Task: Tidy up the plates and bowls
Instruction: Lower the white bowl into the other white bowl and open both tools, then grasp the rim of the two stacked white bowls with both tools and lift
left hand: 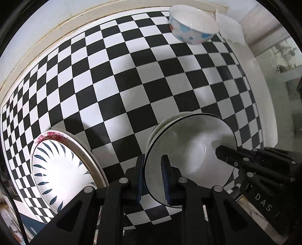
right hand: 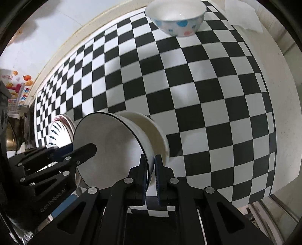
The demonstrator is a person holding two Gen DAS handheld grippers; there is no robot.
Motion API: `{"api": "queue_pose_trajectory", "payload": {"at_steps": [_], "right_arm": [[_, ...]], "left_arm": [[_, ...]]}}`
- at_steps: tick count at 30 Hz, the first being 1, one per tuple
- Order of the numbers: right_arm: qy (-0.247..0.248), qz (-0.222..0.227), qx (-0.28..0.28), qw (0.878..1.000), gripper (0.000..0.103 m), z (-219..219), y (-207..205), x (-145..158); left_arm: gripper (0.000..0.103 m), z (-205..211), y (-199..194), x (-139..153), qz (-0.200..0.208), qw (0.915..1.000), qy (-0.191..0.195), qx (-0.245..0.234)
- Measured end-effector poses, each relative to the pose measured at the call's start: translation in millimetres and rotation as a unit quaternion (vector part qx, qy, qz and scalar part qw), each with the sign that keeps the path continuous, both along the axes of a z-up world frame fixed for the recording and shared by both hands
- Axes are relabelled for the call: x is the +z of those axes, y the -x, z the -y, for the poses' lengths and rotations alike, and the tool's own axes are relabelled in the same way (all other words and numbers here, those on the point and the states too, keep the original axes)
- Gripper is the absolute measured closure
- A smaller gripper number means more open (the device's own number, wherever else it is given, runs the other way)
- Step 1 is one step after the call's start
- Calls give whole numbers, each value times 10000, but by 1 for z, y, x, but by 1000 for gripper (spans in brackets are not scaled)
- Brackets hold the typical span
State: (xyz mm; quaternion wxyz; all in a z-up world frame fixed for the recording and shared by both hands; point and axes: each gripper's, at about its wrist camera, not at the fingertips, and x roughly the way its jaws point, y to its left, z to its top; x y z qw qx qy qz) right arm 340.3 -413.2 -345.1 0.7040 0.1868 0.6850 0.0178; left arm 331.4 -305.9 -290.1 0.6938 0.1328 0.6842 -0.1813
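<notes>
A white bowl with a thin black rim (left hand: 190, 150) (right hand: 113, 147) is nested in a plain white bowl (right hand: 156, 135) over the checkered table. My left gripper (left hand: 152, 177) is shut on the black-rimmed bowl's left rim. My right gripper (right hand: 151, 173) is shut on the bowls' right rims; it also shows in the left wrist view (left hand: 226, 156). A plate with blue leaf marks (left hand: 56, 169) (right hand: 54, 130) lies on a larger plate at the left. A spotted bowl (left hand: 192, 26) (right hand: 177, 17) stands at the far edge.
The black-and-white checkered cloth (left hand: 132, 84) (right hand: 188, 84) covers the table. White tissue (left hand: 230, 28) (right hand: 243, 17) lies at the far right corner. A wall runs along the far left side. Clutter stands left of the table (right hand: 15, 113).
</notes>
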Motion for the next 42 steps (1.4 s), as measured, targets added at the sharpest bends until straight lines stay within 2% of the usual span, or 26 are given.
{"api": "queue_pose_trajectory", "payload": {"at_steps": [9,15,29,35,40,42], "right_arm": [[33,-155,-5,9999,94,8,-4,-8],[68,-296,7,9995,92,5,-11,-9],[150,-322,196,9992,91,-1,-12,-7],[107,-300,259,9992,91,1,-10,-3],[-131,-150,191,9996,92,10,-7,14],[-310,-71,106,9994,91,16,-7,23]], "left_arm": [[87,8,-3,-11,-24,9998,-200,-46],[87,8,-4,-14,-109,9998,-186,-20],[87,0,-5,-7,-124,9998,-110,148],[87,-2,-4,8,-103,9997,-30,218],[86,-9,-5,47,166,9989,228,363],[81,-10,-15,66,279,9975,434,488]]}}
